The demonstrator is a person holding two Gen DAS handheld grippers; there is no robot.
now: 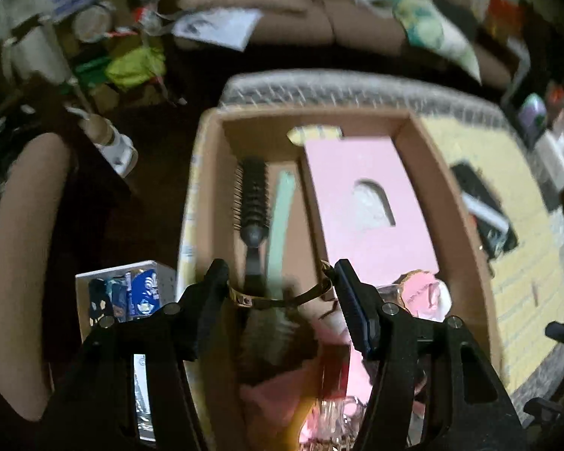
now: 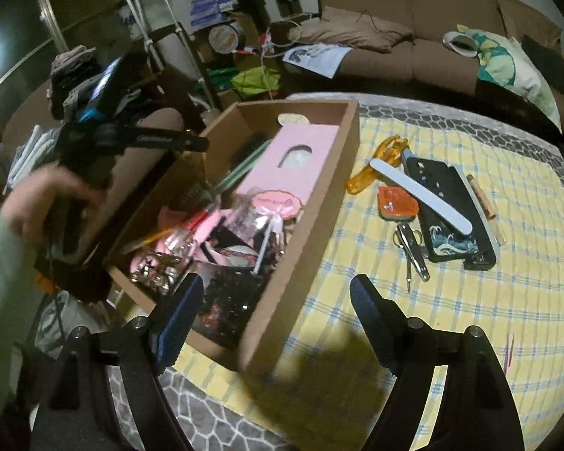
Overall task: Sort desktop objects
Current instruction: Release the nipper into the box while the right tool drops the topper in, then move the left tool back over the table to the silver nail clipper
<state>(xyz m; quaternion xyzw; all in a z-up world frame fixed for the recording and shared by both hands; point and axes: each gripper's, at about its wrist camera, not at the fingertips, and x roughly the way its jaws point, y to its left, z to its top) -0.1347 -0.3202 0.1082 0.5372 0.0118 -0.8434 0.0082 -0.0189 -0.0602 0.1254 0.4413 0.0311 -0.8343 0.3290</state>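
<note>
One bangle [image 1: 282, 298] clamped across left tool [image 1: 280, 282], above cardboard box [image 1: 447, 195], right tool [image 2: 274, 293] open

Hairbrush [image 1: 255, 203] in cardboard box [image 2: 304, 259], phone case [image 2: 451, 210] right of it

Home living rm: long brown fabric sofa [image 2: 413, 18] at far wall w/ floral pillow [image 2: 515, 71], cluttered shelves [image 2: 225, 37] far left.

I saw a matt cardboard box [image 2: 300, 263] resting on a quilted cloth cover [image 2: 488, 300]. Inside the box lay a glossy pink carton [image 1: 357, 173]; right of the box, shiny metal clippers [image 2: 413, 248].
</note>
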